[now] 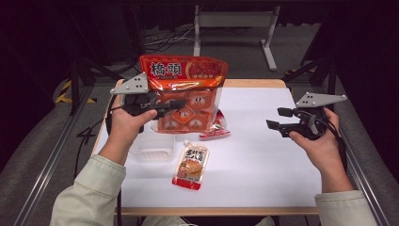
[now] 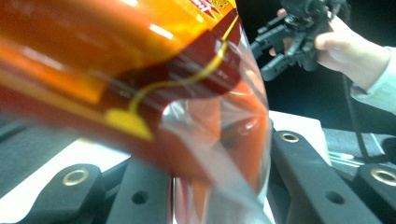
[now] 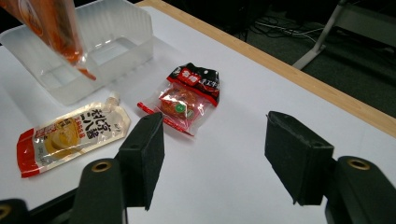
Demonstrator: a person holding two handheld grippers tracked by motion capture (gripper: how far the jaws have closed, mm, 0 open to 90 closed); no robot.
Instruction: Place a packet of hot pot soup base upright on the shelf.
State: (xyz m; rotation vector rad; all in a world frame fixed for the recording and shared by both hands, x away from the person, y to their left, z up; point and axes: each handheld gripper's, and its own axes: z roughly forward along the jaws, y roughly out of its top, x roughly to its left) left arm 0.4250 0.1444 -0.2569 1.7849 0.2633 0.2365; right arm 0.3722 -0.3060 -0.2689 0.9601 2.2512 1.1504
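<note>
My left gripper (image 1: 176, 104) is clamped on the large orange-red plastic snack bag (image 1: 186, 92), holding it upright above the table (image 1: 263, 160) at about ten o'clock, over the clear plastic tub (image 1: 153, 148). My right gripper (image 1: 278, 118) hovers at three o'clock, jaws apart and empty. A small red snack packet (image 3: 189, 98) and a flat spouted sauce pouch (image 3: 70, 135) lie near the centre.

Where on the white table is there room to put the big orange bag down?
The widest bare patch of table lies between the spouted sauce pouch and the right gripper, open and holding nothing. The far right corner is free too. It is crowded on the left: the clear tub, the small red packet and that pouch sit close under the big orange bag in the left gripper.
</note>
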